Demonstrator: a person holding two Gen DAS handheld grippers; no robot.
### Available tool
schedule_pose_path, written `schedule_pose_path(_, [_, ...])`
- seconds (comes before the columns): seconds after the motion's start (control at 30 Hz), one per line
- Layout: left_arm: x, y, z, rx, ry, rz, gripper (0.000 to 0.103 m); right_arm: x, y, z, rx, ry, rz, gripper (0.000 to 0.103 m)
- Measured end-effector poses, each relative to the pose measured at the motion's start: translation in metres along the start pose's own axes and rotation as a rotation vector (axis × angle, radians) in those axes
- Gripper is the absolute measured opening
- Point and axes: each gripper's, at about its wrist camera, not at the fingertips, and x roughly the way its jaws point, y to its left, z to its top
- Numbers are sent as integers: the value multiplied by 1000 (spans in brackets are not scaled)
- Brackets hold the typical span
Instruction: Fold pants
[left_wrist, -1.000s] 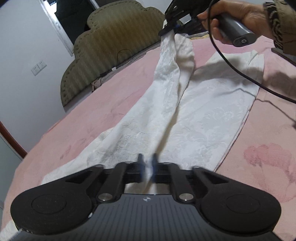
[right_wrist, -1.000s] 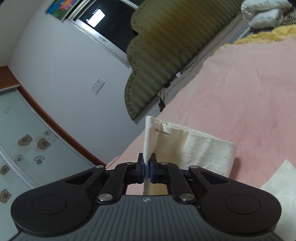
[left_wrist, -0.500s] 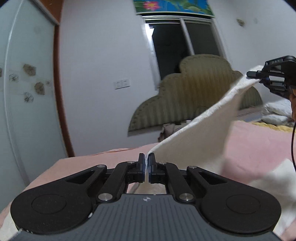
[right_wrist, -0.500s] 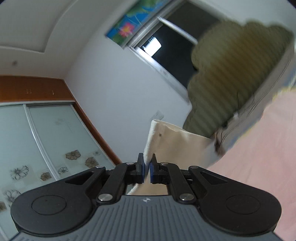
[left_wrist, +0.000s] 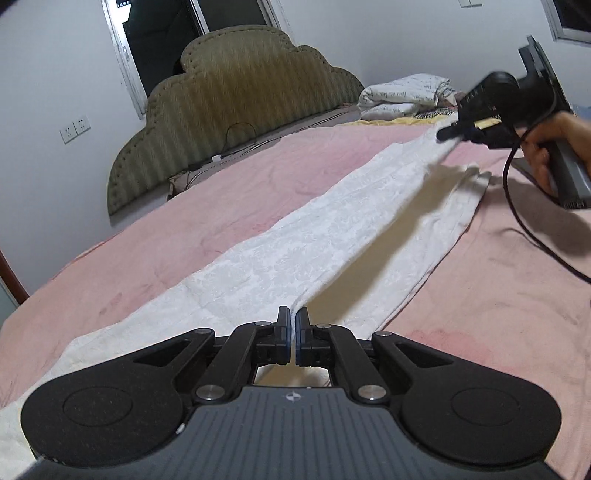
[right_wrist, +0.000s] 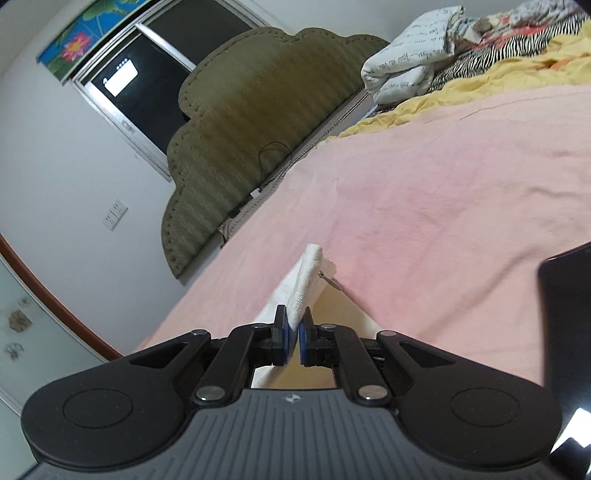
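Both wrist views sat low and close over the pink bedspread (left_wrist: 229, 206), looking toward the green headboard (left_wrist: 236, 96); both shared the headboard (right_wrist: 255, 122), folded bedding beside it, and the window.

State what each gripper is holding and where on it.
Both hold the white pants. The left gripper has its jaws shut on the near end of the lifted fabric edge; the right gripper is shut on the far end.
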Motion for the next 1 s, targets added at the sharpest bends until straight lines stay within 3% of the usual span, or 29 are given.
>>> schedule_pose_path(0.33, [-13, -10, -17, 82, 5, -34, 5, -5, -4, -14, -49, 69, -85, 6])
schedule_pose_path(0.5, [3, -20, -30, 145, 57, -47, 5, 2, -2, -18, -101, 112, -135, 8])
schedule_pose_path(0.6, [3, -17, -28, 135, 58, -51, 8, -7, 12, -15, -170, 46, -218, 17])
schedule_pose_path(0.7, [0, -6, -23, 71, 63, -72, 17, -29, 36, -19, -275, -161, -340, 28])
schedule_pose_path(0.73, [-4, -1, -21, 41, 61, -78, 20, -34, 49, -23, -322, -206, -313, 29])
schedule_pose_path(0.77, [-7, 5, -20, 12, 55, -76, 30, -35, 61, -28, -368, -214, -251, 29])
schedule_pose_path(0.8, [-12, 11, -18, -20, 44, -62, 44, -32, 76, -34, -418, -189, -168, 29])
schedule_pose_path(0.83, [-18, 17, -18, -51, 29, -38, 47, -25, 91, -43, -470, -140, -87, 29])
schedule_pose_path(1.0, [-49, 59, -30, -183, 11, 179, 50, 31, 163, -120, -636, 300, 318, 31])
